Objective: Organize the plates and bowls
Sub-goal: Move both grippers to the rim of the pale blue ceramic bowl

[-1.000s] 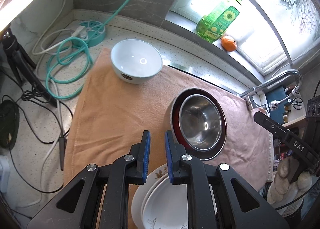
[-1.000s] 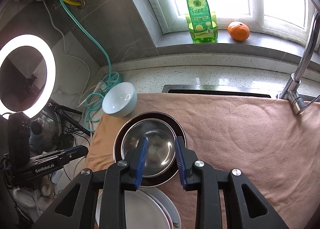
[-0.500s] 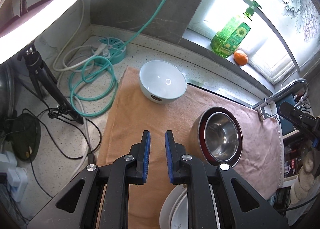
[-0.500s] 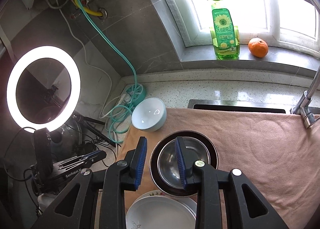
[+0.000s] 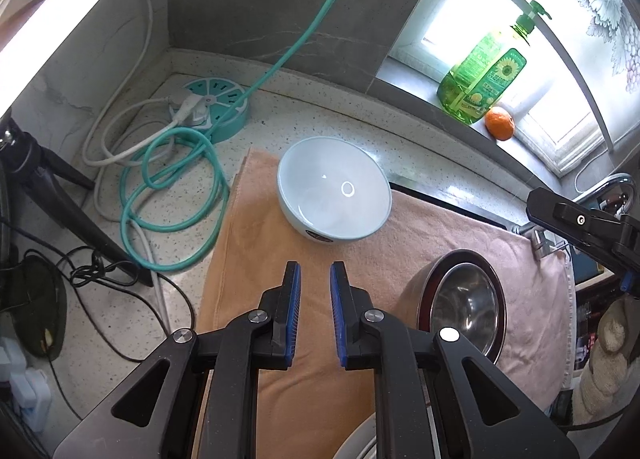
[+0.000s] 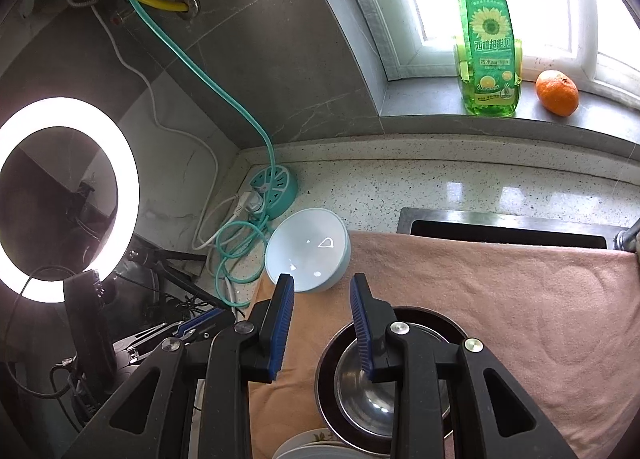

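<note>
Looks like the pale blue bowl (image 5: 334,199) is the target here. It sits upright, mouth up, at the far left corner of the peach towel (image 5: 256,259) on the table (image 5: 304,119), just right of the coiled green hose (image 5: 172,195). Being round, it has no real long axis; the rim is the only thing to grab.

Left tool (image 5: 314,315) hangs over bare towel just near of the bowl, its blue pads only slightly apart with nothing between them, so it's released, not grasping anything. Right tool (image 6: 322,323) is a bit wider apart and also empty, sitting between the blue bowl and the steel bowl (image 6: 368,391), which is nested in a dark red-rimmed dish (image 6: 448,323). White plates (image 6: 316,445) peek in at the near edge.

My take on doing this well: the left gap looks too narrow for the bowl wall, so spread the pads first, then come down with one pad inside and one outside the near rim. Glazed ceramic is slick, so pinch firmly, lift straight up, and keep clear of the hose.
</note>
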### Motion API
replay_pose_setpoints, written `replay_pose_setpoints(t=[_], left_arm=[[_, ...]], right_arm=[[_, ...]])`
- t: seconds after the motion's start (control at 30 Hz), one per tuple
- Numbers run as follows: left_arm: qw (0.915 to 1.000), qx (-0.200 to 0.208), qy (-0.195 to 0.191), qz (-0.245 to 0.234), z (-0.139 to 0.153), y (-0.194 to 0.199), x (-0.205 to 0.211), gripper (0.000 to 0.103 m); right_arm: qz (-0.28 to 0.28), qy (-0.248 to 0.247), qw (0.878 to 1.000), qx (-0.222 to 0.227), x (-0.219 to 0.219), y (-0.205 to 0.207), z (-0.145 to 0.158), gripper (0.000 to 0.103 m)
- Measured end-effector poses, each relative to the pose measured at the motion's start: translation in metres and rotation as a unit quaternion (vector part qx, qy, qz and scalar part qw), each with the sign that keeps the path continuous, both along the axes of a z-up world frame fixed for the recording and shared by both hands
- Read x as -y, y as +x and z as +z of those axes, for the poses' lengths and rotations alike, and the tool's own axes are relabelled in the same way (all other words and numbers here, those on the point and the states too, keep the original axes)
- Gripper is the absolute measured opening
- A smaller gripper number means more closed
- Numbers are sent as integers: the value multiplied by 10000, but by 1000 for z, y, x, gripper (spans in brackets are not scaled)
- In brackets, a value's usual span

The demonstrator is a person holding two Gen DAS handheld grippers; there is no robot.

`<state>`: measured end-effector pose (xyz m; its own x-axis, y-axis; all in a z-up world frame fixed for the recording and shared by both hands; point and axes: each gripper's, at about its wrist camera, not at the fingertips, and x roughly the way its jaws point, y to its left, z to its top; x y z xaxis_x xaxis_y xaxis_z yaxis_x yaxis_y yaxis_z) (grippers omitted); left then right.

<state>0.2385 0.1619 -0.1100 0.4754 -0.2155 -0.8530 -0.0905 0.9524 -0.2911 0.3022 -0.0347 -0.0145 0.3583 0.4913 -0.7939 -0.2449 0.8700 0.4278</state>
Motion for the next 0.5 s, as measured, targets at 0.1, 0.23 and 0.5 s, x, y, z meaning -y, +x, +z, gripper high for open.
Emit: replay_pose_setpoints(t=[0.1, 0.23, 0.5], left_arm=[[10000, -39, 34, 10, -7, 12, 0, 13], [9997, -164, -111, 125, -17, 28, -5, 13], [9990, -327, -170, 252, -31, 52, -14, 13]], right_arm=[[-15, -70, 9999, -111, -8, 13, -14, 26], [-3, -174, 9995, -244, -17, 28, -33, 26], [-86, -211, 9977, -645, -25, 52, -68, 26]])
